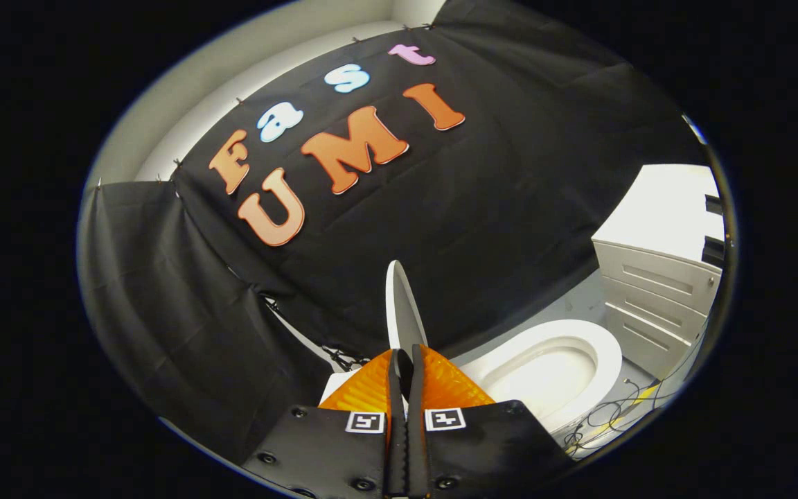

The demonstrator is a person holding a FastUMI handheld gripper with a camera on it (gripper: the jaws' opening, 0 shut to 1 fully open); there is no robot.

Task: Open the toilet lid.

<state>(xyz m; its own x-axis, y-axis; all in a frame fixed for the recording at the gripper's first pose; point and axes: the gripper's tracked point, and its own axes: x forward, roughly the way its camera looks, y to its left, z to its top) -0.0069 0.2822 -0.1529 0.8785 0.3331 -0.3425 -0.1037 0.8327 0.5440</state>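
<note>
The white toilet lid [400, 305] stands raised, seen edge-on, rising just beyond my fingertips. My gripper [406, 357] has its two orange fingers [440, 388] pressed together on the lid's lower edge, shut on it. To the right of the fingers lies the white toilet seat [603, 346] around the open bowl [544, 378]. The lid's hinge end is hidden behind the fingers.
A white cabinet with drawers [655, 291] stands right of the toilet. Thin cables [614, 416] lie on the grey floor by the bowl. Black cloth wall [510, 208] hangs close behind the lid. A white tank corner [335, 383] peeks left of the fingers.
</note>
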